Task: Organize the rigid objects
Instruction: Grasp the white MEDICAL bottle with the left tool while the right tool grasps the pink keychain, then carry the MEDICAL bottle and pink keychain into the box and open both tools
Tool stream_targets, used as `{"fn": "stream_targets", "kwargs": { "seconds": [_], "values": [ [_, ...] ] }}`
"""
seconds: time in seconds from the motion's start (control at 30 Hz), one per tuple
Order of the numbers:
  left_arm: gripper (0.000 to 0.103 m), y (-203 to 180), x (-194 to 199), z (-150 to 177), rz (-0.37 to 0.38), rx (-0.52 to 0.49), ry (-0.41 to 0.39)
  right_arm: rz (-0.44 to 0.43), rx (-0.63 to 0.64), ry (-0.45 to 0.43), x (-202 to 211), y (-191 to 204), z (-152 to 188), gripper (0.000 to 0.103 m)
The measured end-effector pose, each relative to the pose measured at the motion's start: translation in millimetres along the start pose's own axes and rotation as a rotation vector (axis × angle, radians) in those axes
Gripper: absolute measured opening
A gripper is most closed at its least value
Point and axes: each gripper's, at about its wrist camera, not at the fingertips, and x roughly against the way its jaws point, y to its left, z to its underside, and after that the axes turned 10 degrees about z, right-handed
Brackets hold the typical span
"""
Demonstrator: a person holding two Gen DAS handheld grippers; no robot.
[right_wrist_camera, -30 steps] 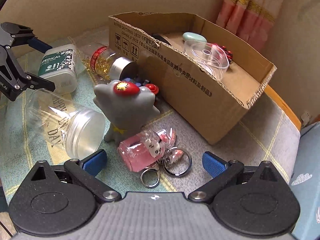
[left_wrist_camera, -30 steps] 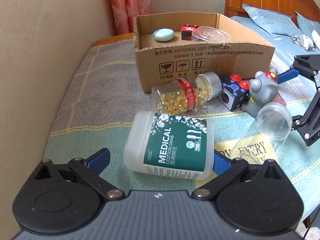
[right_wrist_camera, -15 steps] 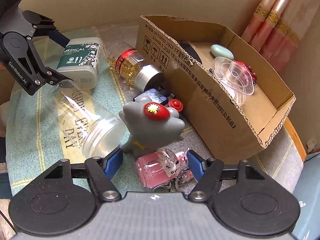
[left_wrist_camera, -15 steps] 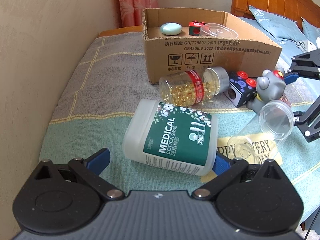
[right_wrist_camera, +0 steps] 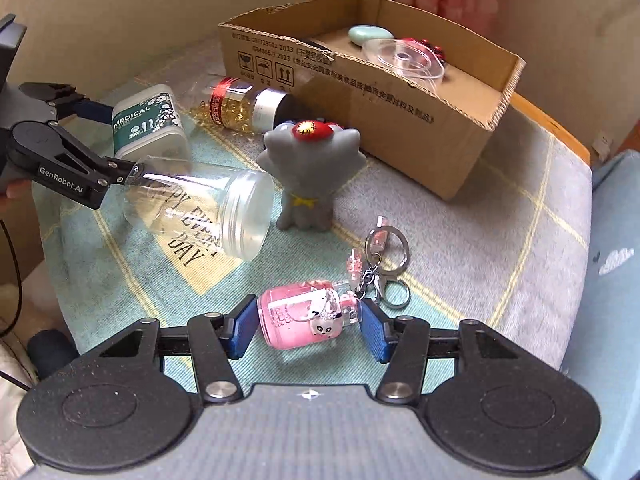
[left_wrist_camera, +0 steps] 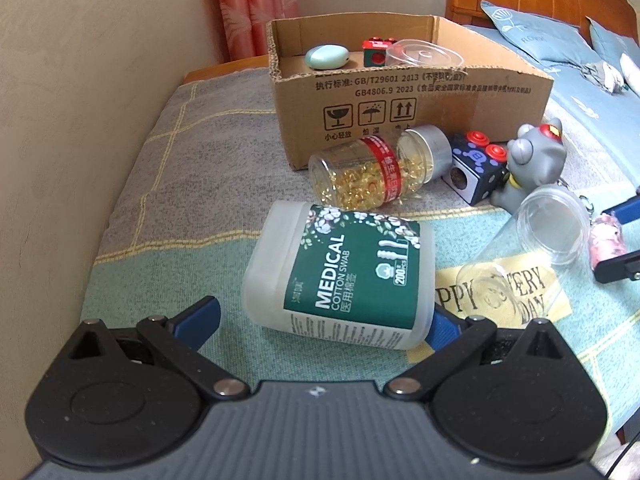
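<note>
Fingers [right_wrist_camera: 245, 326] against pink bottle [right_wrist_camera: 306, 317] ends

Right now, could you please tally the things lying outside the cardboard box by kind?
Bottles and jars: 4 (capsule bottle, cotton swab tub, clear jar, pink keychain bottle)
Toys: 2 (grey cat figure, button cube)
Total: 6

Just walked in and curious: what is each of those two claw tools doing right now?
Left gripper: open around the cotton swab box, not squeezing it.
Right gripper: its jaws have just been closing; it is shut on the pink bottle keychain.
</note>
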Motion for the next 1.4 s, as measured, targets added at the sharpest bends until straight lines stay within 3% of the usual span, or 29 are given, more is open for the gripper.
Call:
{"fn": "stream_targets", "kwargs": {
  "seconds": [0.17, 0.33, 0.7, 1.1, 1.2, 1.4],
  "values": [
    [0.102, -4, -1, 0, 0.017, -0.064, -0.003, 0.048, -0.063, -0.003, 9, 10, 20, 0.058],
    [0.102, -6, -3, -4, 0.025, -0.094, -0.014, 0.081, -0.012, -0.045, 9, 21, 27, 0.058],
    [0.102, -8, -4, -9, 0.018, -0.115, -0.039, 0.051, 0.019, -0.086, 11, 15, 27, 0.059],
    [0.095, -11, -3, -19, 0.019, -0.181, -0.044, 0.075, 0.013, -0.082, 10, 18, 29, 0.057],
    [0.083, -11, -5, -22, 0.052, -0.169, -0.026, 0.082, 0.014, -0.076, 10, 19, 28, 0.057],
    [0.082, -13, -1, -25, 0.054, -0.186, 0.000, 0.087, 0.031, -0.078, 17, 16, 23, 0.055]
  ]
}}
